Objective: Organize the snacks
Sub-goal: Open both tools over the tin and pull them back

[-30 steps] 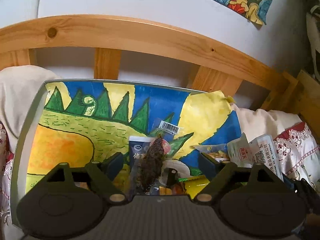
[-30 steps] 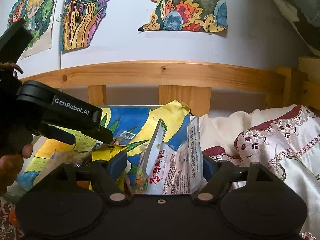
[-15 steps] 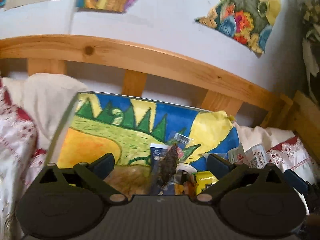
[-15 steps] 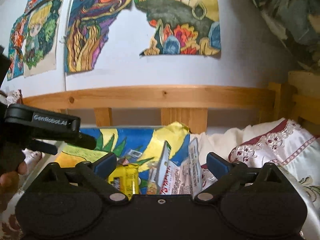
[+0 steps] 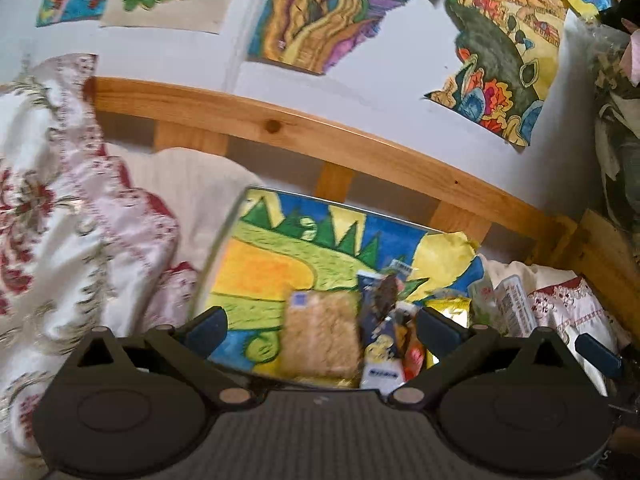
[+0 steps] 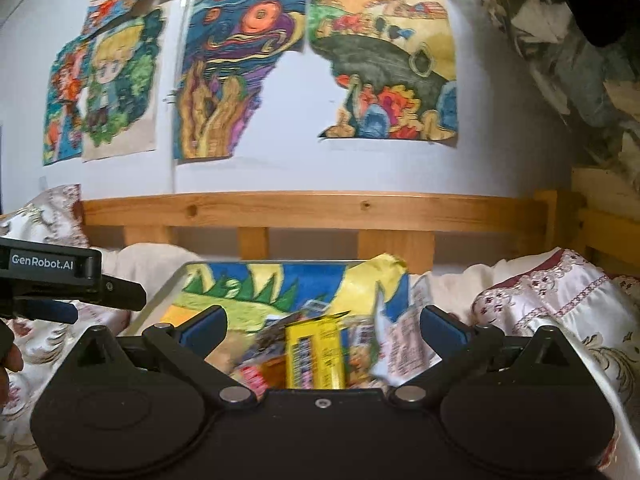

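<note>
While both the left gripper [image 5: 320, 326] and right gripper [image 6: 322, 328] gape wide and empty, a step seems done; next, choose another snack [image 6: 314, 354].

Snacks on a painted board on the bed

The bed [image 6: 532, 312], draped in white-and-red embroidered satin with a pine rail behind, carries a flat board [image 5: 256, 276] covered by a bright dinosaur drawing. On it lie a tan crumbly snack pack [image 5: 320, 336], a yellow packet [image 6: 314, 354] and white printed pouches [image 6: 404, 344], clustered together.
</note>
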`<state>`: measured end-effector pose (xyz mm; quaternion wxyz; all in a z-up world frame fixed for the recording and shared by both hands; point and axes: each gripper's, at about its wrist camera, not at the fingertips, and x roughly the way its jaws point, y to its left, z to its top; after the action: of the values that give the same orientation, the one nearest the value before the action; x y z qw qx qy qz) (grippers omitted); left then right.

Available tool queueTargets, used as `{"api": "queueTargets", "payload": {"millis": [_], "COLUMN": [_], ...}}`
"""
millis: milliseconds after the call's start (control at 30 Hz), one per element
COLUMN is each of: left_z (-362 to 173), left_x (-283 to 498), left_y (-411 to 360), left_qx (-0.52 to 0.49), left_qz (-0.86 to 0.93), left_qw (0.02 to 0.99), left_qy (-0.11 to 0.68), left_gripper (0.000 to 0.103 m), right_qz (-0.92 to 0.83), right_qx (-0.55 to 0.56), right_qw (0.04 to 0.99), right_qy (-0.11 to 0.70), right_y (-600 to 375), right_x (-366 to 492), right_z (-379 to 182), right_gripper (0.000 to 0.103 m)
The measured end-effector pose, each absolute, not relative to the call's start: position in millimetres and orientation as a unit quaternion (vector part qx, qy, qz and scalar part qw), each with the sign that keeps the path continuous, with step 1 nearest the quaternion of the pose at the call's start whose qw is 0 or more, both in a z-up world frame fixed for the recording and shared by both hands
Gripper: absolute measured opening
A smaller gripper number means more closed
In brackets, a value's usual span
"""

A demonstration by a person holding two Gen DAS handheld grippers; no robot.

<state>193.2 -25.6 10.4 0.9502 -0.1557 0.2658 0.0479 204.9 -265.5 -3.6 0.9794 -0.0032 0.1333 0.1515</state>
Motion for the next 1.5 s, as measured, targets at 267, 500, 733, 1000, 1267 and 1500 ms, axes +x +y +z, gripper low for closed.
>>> {"api": "queueTargets", "payload": {"millis": [267,500,733,1000,1267,1500], "left_z": [5,-4,-16,-16,-11,-6], "left_x": [142,103,75,53,42,32], "left_y": [-6,5,8,4,7,7], "left_qx": [-0.146,-0.134,-0.127,-0.095,-0.088,-0.084], "left_qz": [0.096,0.122,0.131,0.124,0.123,0.127], "left_qw": [0.949,0.946,0.942,0.947,0.947,0.948], "left_qy": [0.263,0.268,0.282,0.282,0.282,0.28], "left_gripper": [0.102,0.102,0.102,0.102,0.102,0.102], "right_qz": [0.185,0.208,0.219,0.222,0.233,0.241], "right_qx": [-0.014,-0.031,-0.027,-0.021,-0.03,-0.035], "right_qw": [0.973,0.965,0.958,0.953,0.949,0.946], "right_qy": [0.137,0.156,0.183,0.205,0.211,0.213], "right_y": [-249,-240,-232,-229,-221,-217], "right_x": [157,119,95,80,74,70], "right_z": [-3,-9,-12,-16,-18,-19], "right_gripper": [0.102,0.102,0.102,0.102,0.102,0.102]}}
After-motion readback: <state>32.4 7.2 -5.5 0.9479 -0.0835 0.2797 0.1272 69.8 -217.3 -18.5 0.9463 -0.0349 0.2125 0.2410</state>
